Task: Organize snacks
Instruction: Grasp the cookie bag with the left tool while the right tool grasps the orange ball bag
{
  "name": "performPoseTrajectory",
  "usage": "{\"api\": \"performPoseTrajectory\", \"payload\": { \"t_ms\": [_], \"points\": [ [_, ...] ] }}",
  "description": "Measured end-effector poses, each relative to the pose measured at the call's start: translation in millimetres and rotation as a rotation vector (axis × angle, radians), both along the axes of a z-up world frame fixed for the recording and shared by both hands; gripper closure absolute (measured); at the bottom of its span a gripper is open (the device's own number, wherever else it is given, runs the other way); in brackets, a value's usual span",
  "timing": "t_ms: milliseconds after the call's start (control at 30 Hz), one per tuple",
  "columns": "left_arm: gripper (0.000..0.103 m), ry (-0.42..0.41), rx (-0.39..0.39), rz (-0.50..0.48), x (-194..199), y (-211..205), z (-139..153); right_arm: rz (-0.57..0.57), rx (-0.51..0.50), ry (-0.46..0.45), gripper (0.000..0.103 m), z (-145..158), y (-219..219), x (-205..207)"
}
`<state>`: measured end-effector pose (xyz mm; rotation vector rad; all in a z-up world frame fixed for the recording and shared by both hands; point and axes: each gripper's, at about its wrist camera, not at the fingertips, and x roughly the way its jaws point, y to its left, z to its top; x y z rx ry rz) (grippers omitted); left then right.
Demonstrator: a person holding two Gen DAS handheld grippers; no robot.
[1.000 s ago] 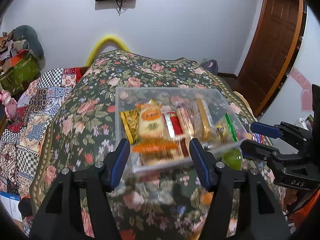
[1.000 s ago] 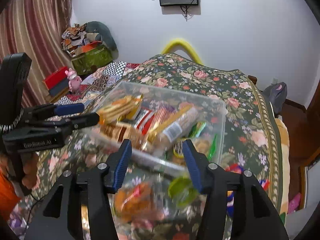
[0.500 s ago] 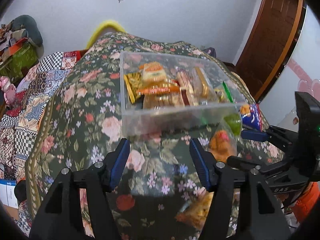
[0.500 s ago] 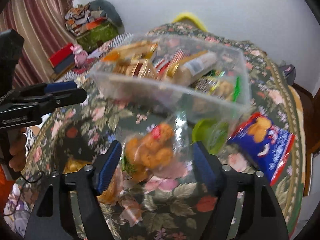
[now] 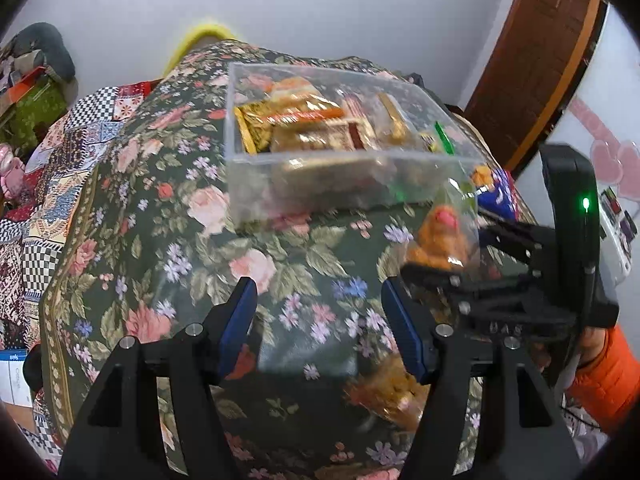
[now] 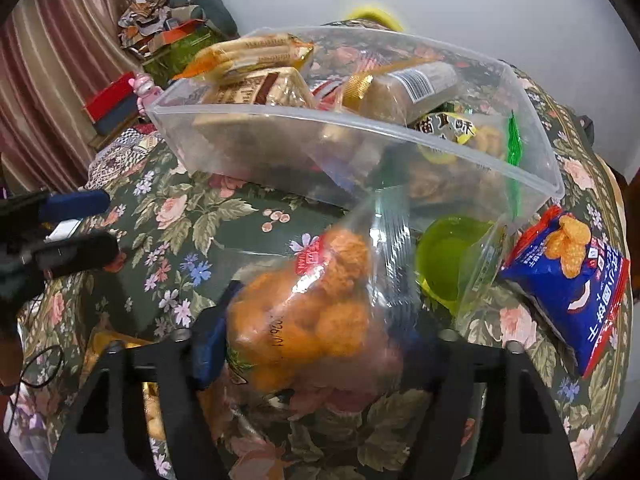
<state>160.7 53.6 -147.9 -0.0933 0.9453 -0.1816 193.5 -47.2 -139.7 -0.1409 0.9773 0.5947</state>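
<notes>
A clear plastic bin [image 5: 320,184] [image 6: 256,136] full of snack packets stands on the floral bedspread. My right gripper [image 6: 308,340] is around a clear bag of orange fried snacks [image 6: 312,312], which fills the space between its fingers; the same bag [image 5: 440,240] shows in the left wrist view, held just right of the bin. My left gripper [image 5: 320,328] is open and empty, low over the bedspread in front of the bin. A blue snack packet [image 6: 568,288] and a green jelly cup [image 6: 452,256] lie right of the bag.
A yellow-orange snack bag [image 5: 392,392] lies on the bedspread near my left gripper's right finger. The bedspread [image 5: 160,208] falls away to the left. A brown door [image 5: 532,60] and white wall stand behind. Clutter is piled at the far left [image 6: 168,32].
Both grippers pulled back and down from the bin. My right gripper has closed in around the bag of orange snacks and raised it; the bin stays put.
</notes>
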Motion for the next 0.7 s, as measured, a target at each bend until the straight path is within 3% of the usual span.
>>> {"api": "performPoseTrajectory", "payload": {
  "t_ms": [67,433,500,700],
  "points": [
    [0.037,0.009,0.002,-0.017,-3.7,-6.2,-2.3,0.007,0.001,0.001,0.052,1.0,-3.3,-4.3],
    [0.024,0.083,-0.028,-0.108,-23.2,-44.2,-20.0,-0.072,0.046,-0.025,0.053,25.3,-52.5,-28.7],
    [0.017,0.093,-0.049,-0.115,-25.5,-49.5,-24.2,-0.085,0.052,-0.029,0.053,30.3,-61.1,-32.4],
    [0.015,0.128,-0.015,-0.121,-29.7,-67.7,-40.5,-0.104,0.053,-0.036,0.052,36.5,-71.4,-42.2]
  ]
}}
